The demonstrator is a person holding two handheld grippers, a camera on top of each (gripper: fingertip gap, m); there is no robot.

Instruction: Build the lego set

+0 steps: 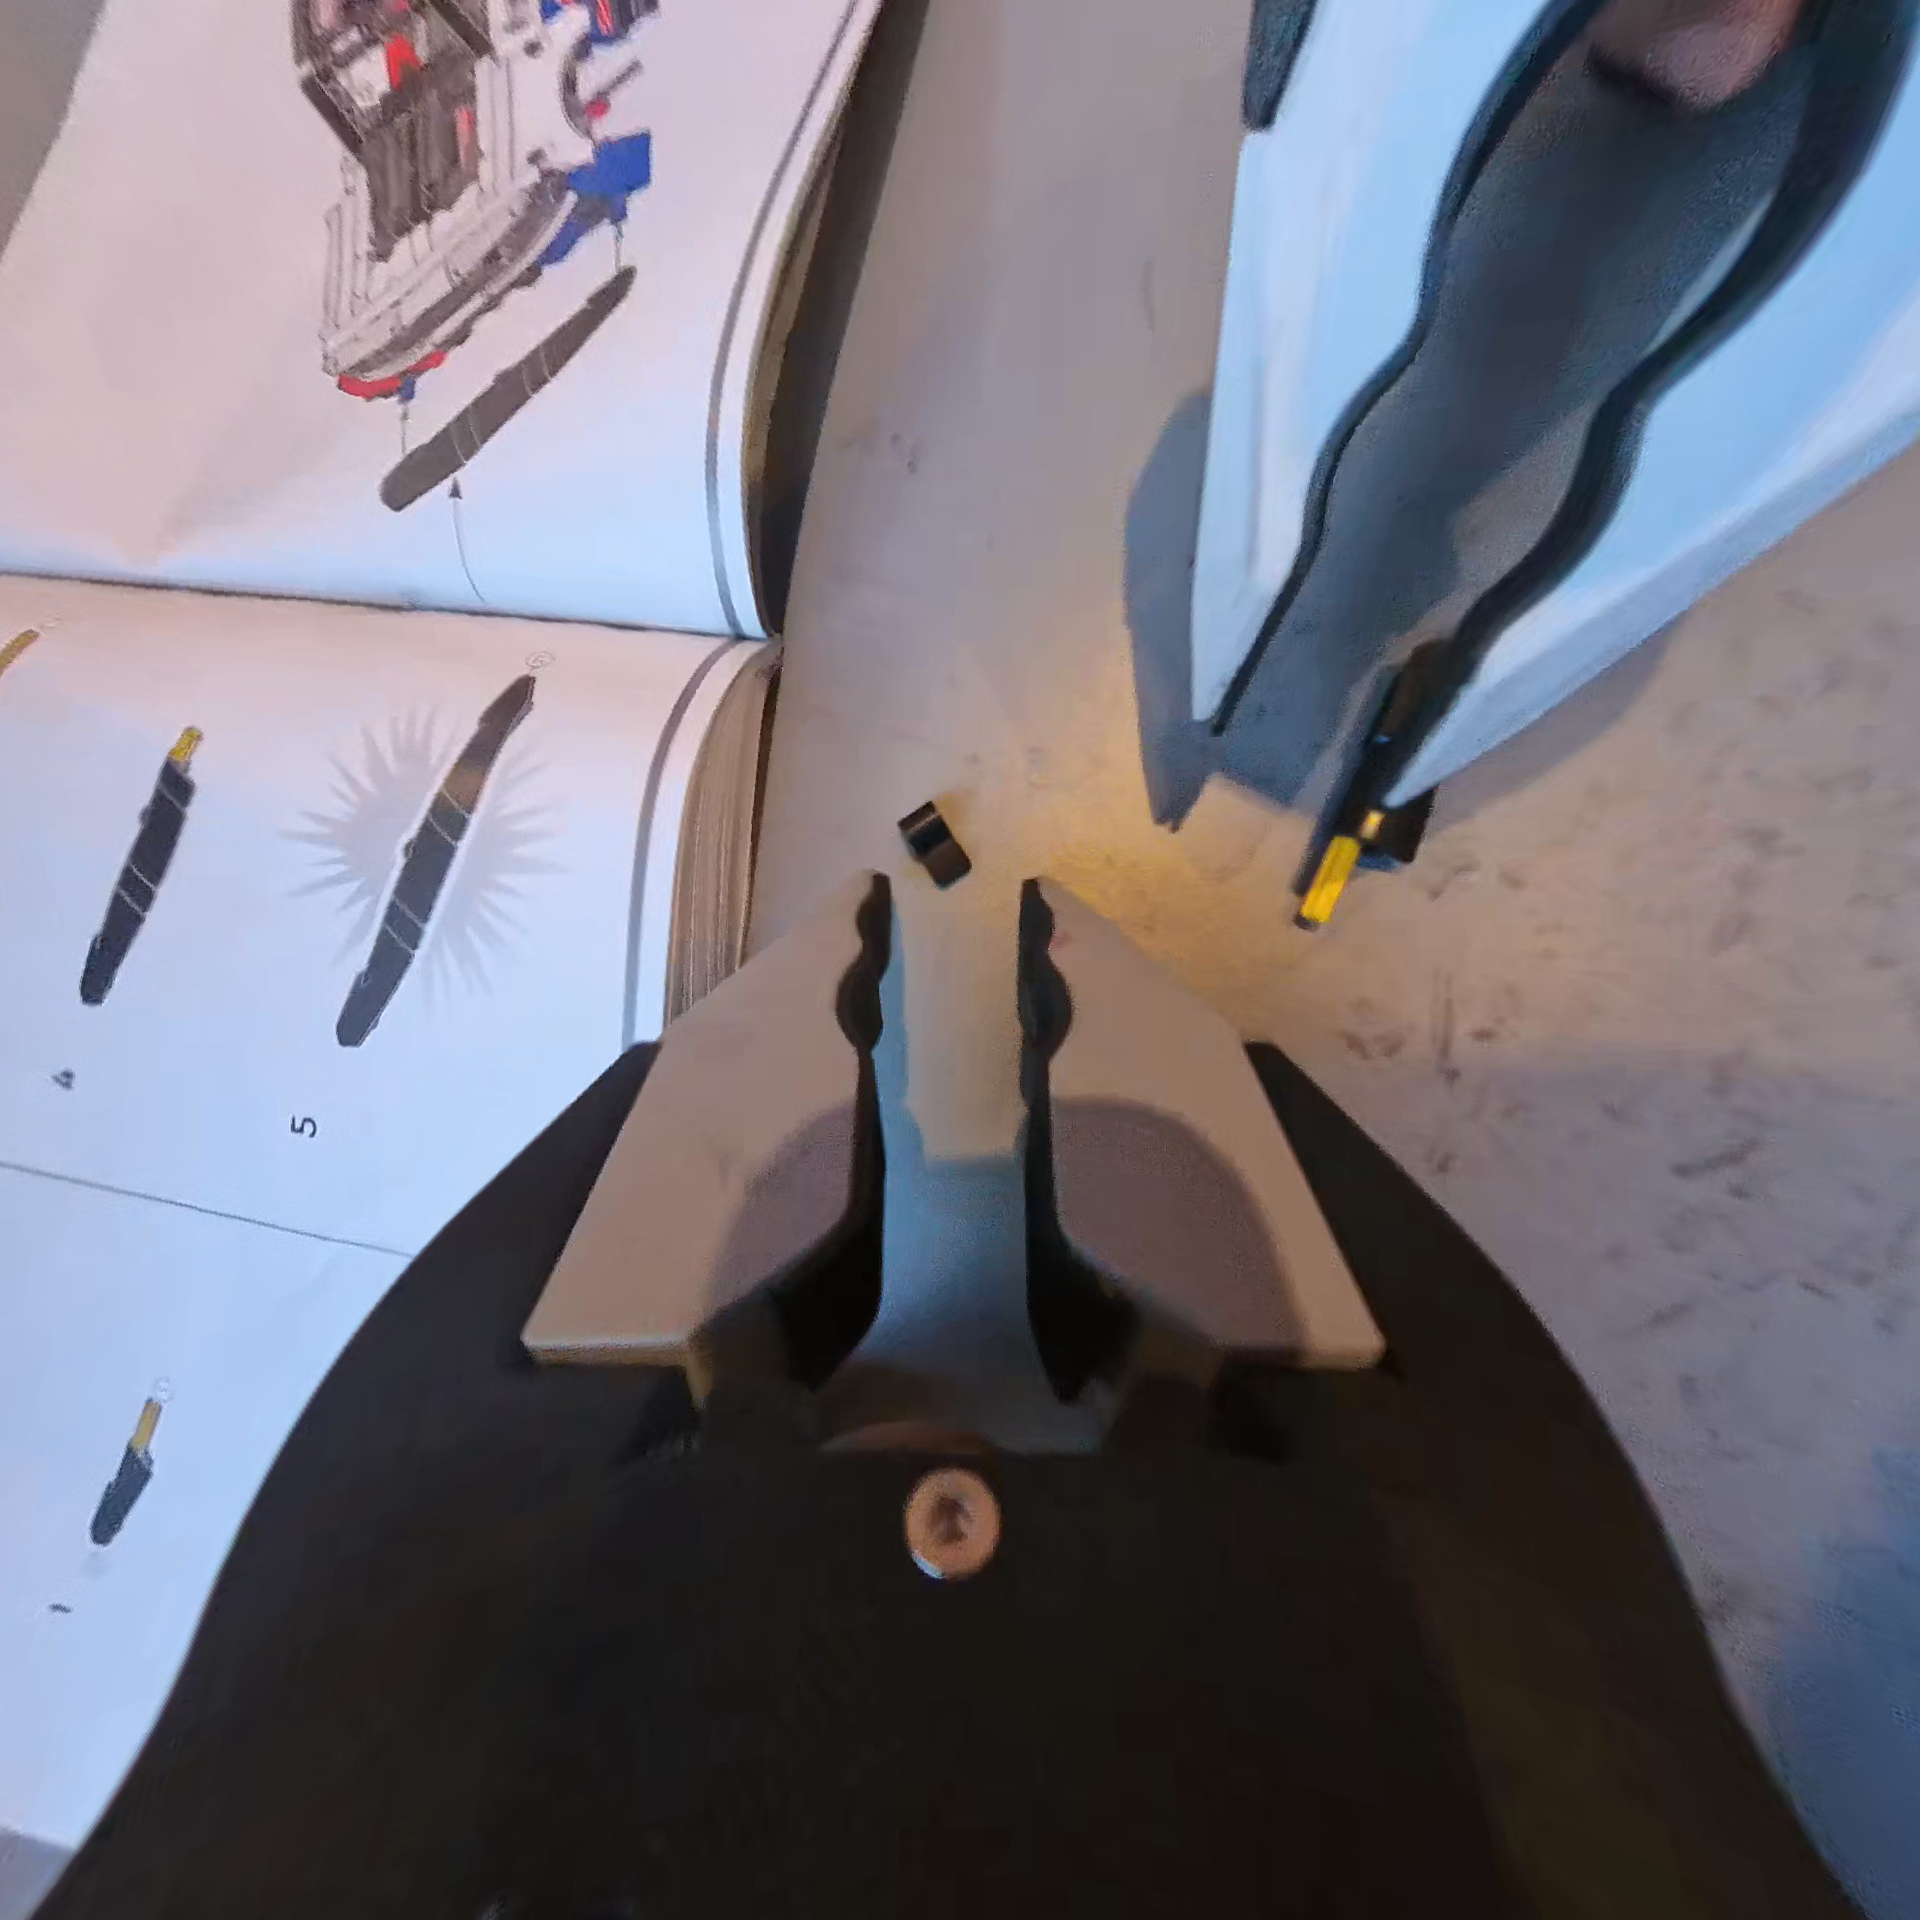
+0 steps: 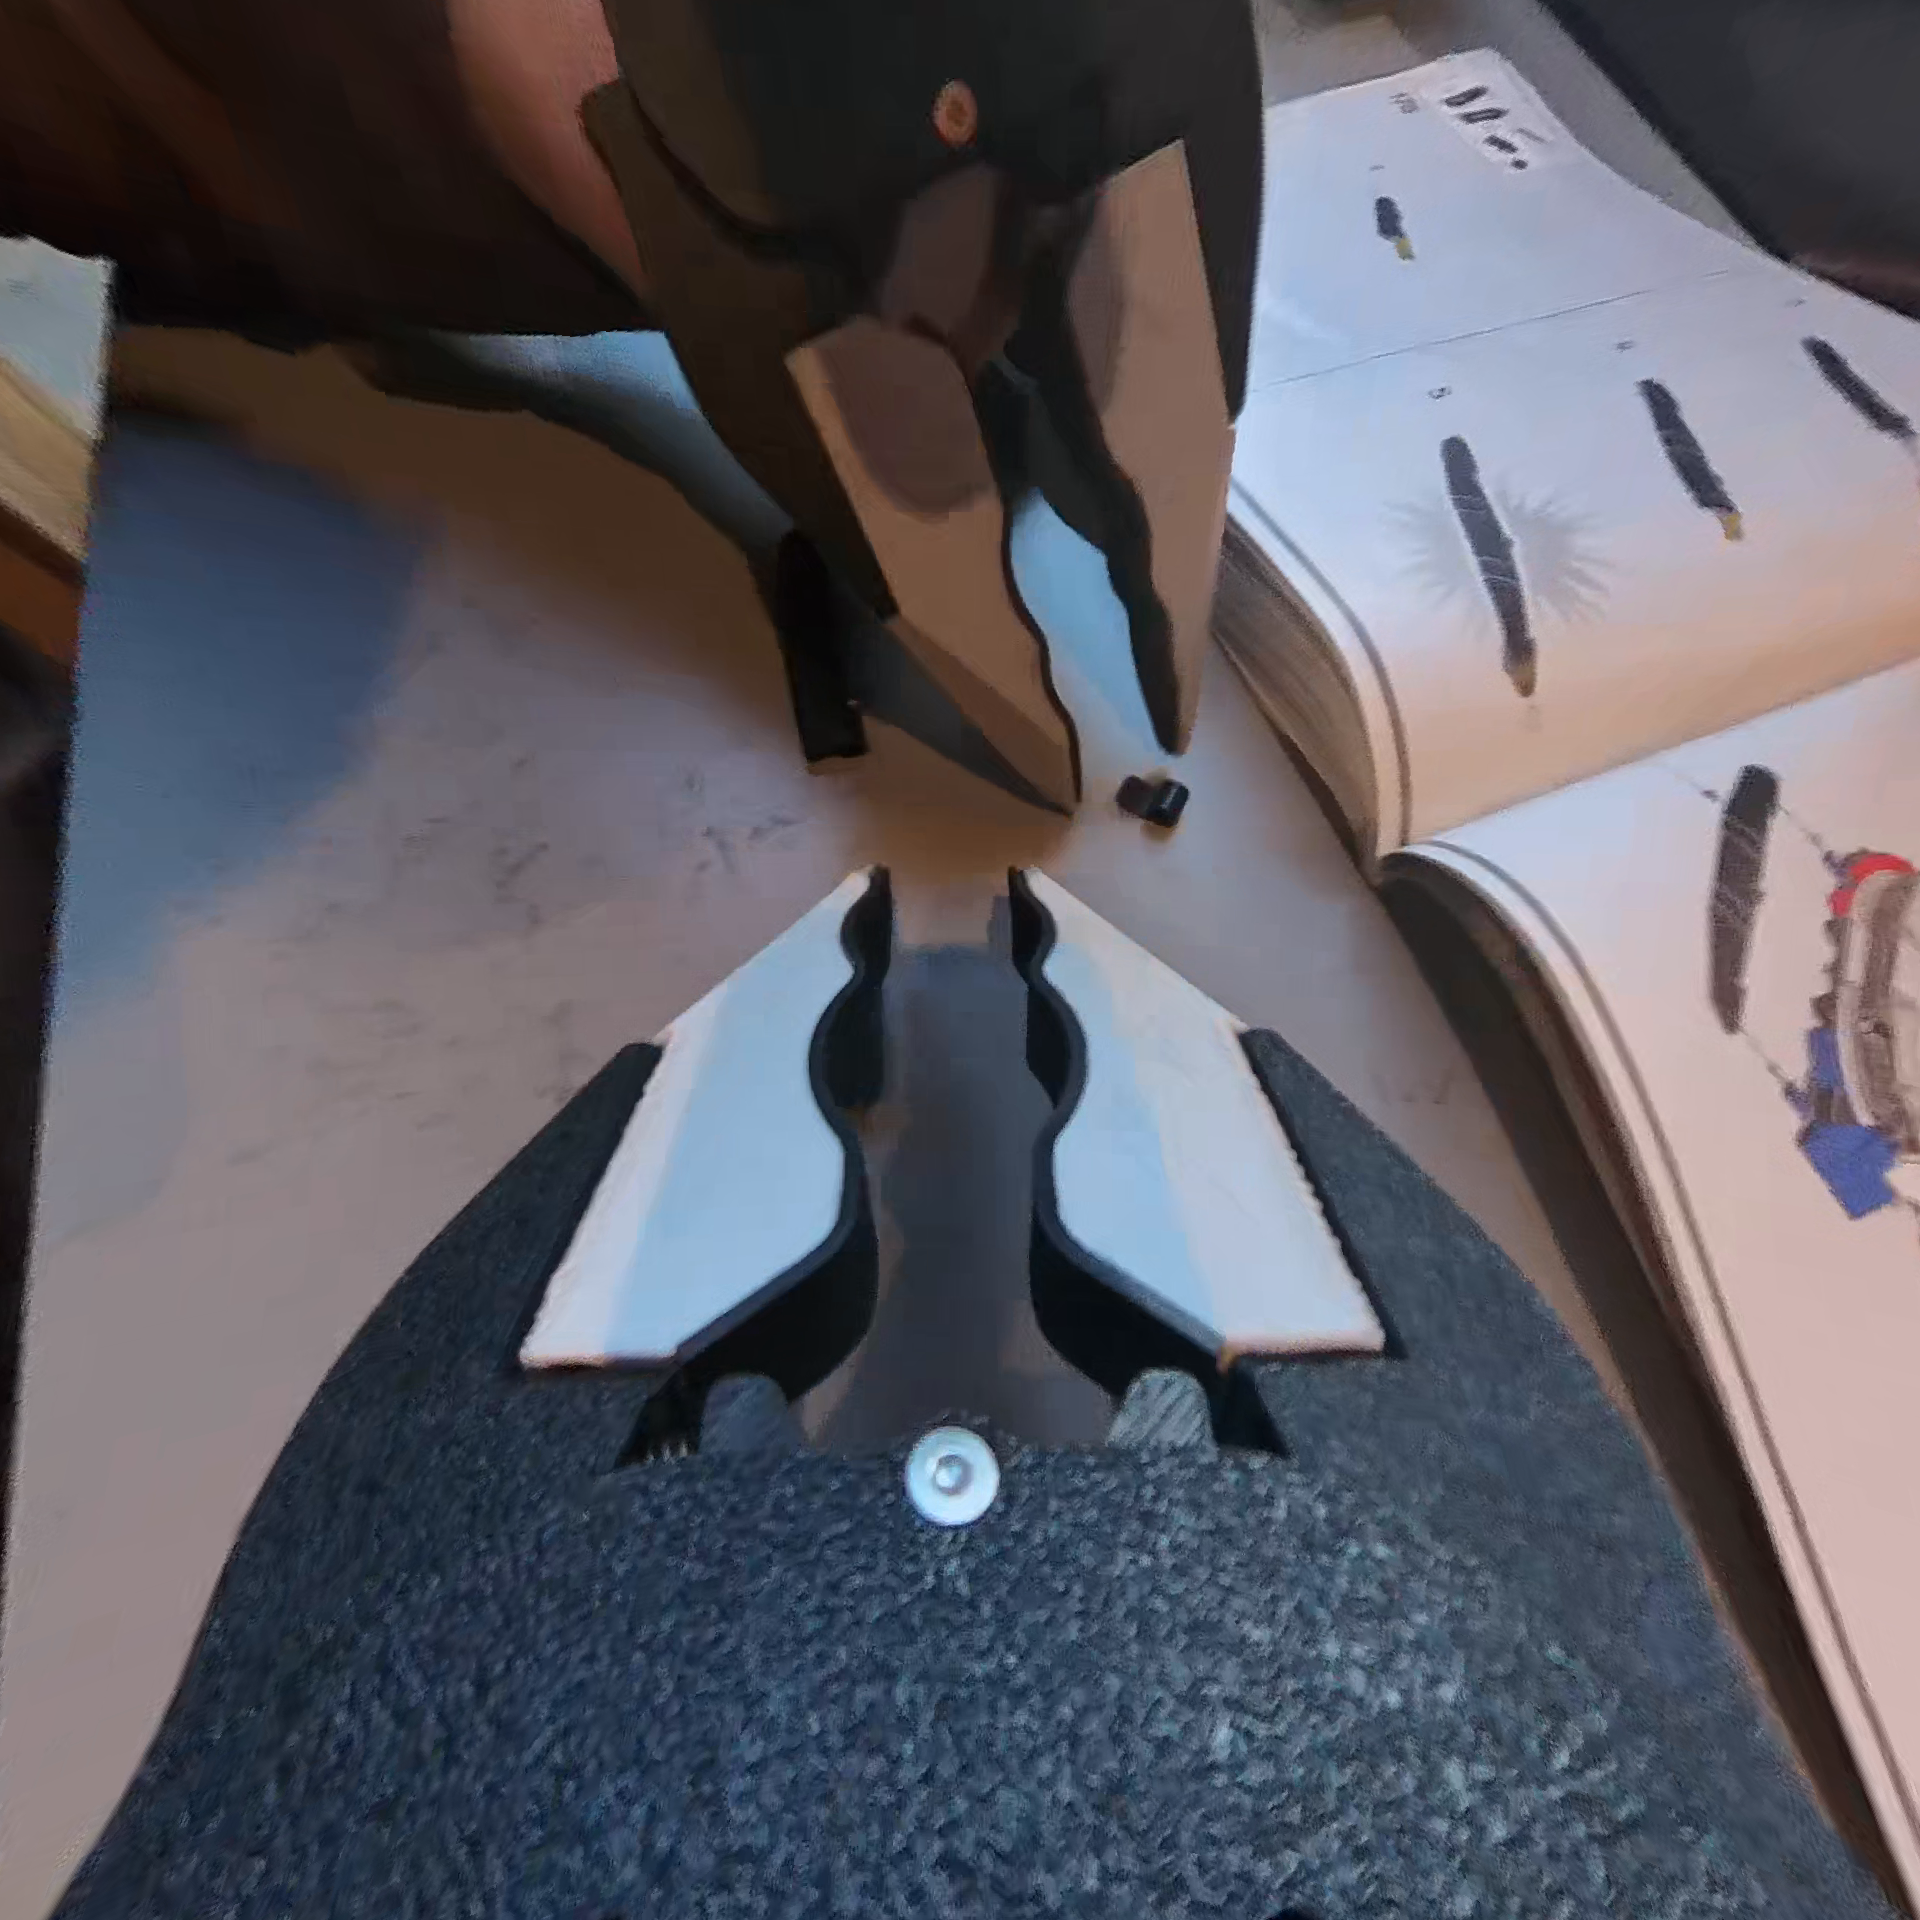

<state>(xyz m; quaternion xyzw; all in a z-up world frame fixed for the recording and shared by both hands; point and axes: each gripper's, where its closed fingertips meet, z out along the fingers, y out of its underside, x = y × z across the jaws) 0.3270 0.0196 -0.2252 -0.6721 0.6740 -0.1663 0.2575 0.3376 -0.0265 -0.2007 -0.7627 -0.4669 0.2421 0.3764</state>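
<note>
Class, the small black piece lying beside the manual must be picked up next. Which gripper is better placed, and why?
Left. The left gripper is open, and the small black piece lies on the table just ahead of its fingertips. The right gripper appears already occupied, closed on a black and yellow rod.

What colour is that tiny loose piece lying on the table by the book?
Black small piece; the left wrist view shows it best.

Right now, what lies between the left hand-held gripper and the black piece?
Nothing but bare table; the small black piece sits just off the left hand-held gripper, left wrist view.
</note>
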